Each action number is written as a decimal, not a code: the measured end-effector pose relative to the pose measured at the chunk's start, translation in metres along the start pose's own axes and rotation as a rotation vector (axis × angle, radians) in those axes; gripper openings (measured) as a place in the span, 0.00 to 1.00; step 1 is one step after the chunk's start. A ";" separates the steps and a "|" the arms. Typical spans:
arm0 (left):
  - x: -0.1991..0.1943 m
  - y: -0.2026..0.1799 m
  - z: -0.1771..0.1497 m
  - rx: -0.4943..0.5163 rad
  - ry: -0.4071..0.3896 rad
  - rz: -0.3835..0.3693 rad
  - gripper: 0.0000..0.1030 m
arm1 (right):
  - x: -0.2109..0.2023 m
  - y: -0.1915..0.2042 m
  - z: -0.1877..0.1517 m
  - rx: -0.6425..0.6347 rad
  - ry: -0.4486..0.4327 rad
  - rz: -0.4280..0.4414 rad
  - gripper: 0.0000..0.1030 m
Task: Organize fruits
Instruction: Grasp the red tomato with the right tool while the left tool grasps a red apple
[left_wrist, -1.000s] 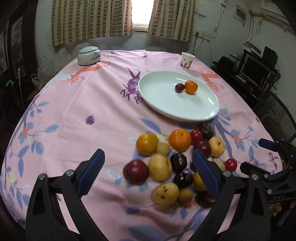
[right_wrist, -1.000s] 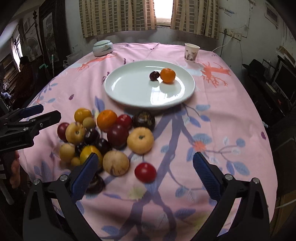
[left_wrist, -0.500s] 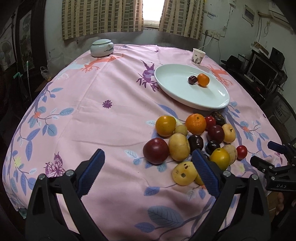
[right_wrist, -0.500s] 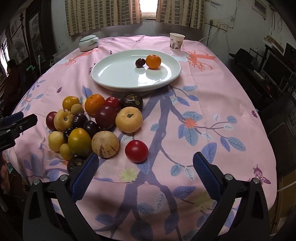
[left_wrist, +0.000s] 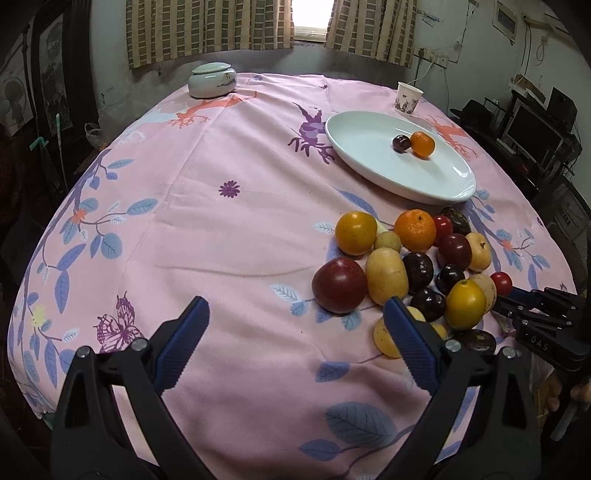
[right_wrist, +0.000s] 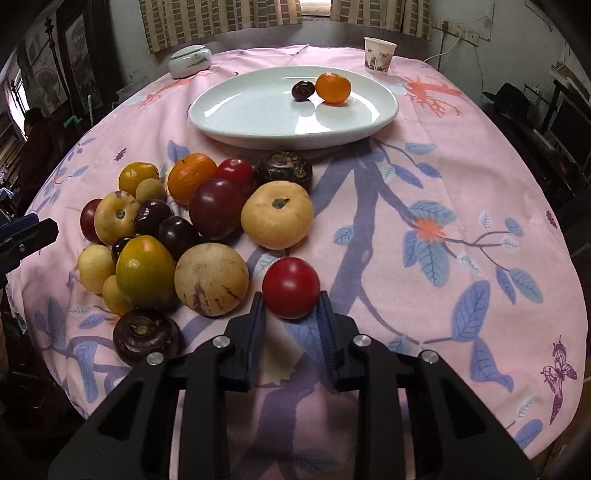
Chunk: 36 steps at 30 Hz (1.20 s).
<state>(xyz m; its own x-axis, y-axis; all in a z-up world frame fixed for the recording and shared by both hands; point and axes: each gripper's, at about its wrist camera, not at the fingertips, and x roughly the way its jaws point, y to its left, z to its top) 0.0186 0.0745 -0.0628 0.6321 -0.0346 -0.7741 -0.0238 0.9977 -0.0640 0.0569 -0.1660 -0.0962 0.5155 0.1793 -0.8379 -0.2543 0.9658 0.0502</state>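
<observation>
A pile of mixed fruits (right_wrist: 207, 218) lies on the pink tablecloth in front of a white oval plate (right_wrist: 251, 122). The plate holds a dark plum (right_wrist: 303, 90) and an orange (right_wrist: 333, 88). My right gripper (right_wrist: 291, 301) is shut on a small red tomato (right_wrist: 291, 287) at the near edge of the pile; the tomato rests on the cloth. My left gripper (left_wrist: 295, 339) is open and empty, low over the cloth left of the pile (left_wrist: 410, 266). The plate (left_wrist: 369, 162) also shows in the left wrist view.
A paper cup (right_wrist: 379, 55) and a lidded ceramic jar (right_wrist: 190, 61) stand at the far edge of the table. A dark mangosteen (right_wrist: 146, 336) sits near the front edge. Furniture and monitors stand to the right of the table.
My right gripper has moved forward and closed its jaws onto the red tomato. My left gripper has drawn back and to the left, away from the pile.
</observation>
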 end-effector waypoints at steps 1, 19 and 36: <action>0.003 0.001 0.000 0.000 0.006 0.001 0.94 | -0.002 0.001 -0.001 -0.002 0.001 0.008 0.28; 0.054 -0.017 0.007 0.048 0.062 -0.119 0.37 | -0.019 -0.010 -0.005 0.077 0.009 0.056 0.28; 0.015 -0.032 0.013 0.061 0.014 -0.154 0.37 | -0.030 -0.004 -0.002 0.063 -0.015 0.063 0.28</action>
<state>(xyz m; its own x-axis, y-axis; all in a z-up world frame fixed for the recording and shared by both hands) 0.0386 0.0431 -0.0643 0.6141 -0.1881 -0.7665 0.1200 0.9821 -0.1449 0.0405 -0.1760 -0.0721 0.5128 0.2421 -0.8236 -0.2349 0.9624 0.1365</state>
